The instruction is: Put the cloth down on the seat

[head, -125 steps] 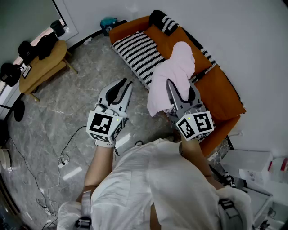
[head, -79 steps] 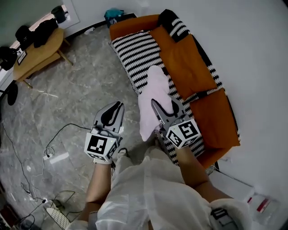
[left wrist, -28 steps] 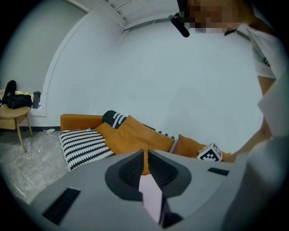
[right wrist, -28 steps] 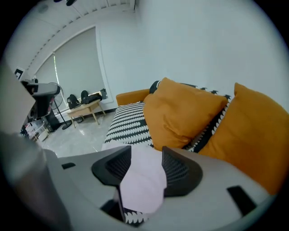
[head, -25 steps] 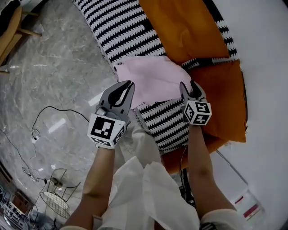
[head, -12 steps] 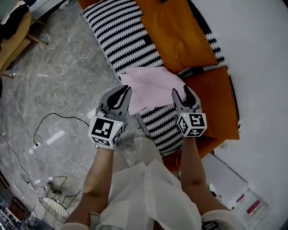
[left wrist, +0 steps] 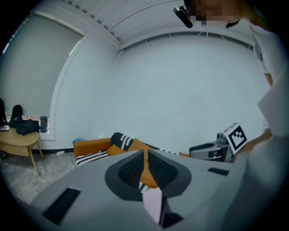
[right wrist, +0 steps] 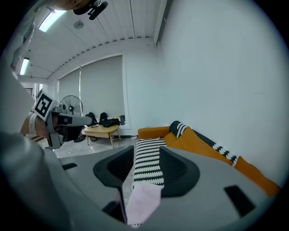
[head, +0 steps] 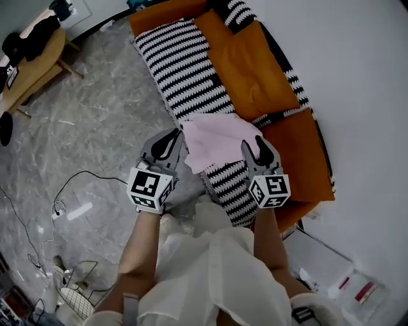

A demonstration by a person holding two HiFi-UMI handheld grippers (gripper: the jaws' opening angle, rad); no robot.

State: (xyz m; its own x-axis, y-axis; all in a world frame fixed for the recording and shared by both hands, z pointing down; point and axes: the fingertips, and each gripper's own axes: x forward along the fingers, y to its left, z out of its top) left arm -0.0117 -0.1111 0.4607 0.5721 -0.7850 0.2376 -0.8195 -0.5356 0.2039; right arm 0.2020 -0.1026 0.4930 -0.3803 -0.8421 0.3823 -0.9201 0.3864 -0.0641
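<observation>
1. Cloth (head: 213, 139), pale pink, lies spread flat on the striped seat cover (head: 182, 63) of the orange sofa (head: 299, 149). Its near corner reaches almost to the seat's front edge.
2. Right gripper (head: 253, 143) sits at the cloth's right near edge. Its jaws stand apart and are closing. The right gripper view shows the cloth low between them with the striped cover beyond, and the pads do not press on it.
3. Left gripper (head: 173, 137) hangs over the floor (head: 95, 127), just beside the sofa front and the cloth's left edge. Its jaws are drawn together with only a thin slit between them, and they grip nothing.
4. Orange back cushions (head: 245, 57) line the sofa's wall side, with a black-and-white pillow (head: 233, 11) at the far end.
5. Low wooden counter (head: 32, 73) stands well apart at the far left and carries dark bags (head: 29, 41).
6. Thin cables (head: 64, 191) trail over the marble floor to the person's left, near a wire basket (head: 76, 299).
7. A standing fan (right wrist: 72, 104) shows behind the counter in the right gripper view.
</observation>
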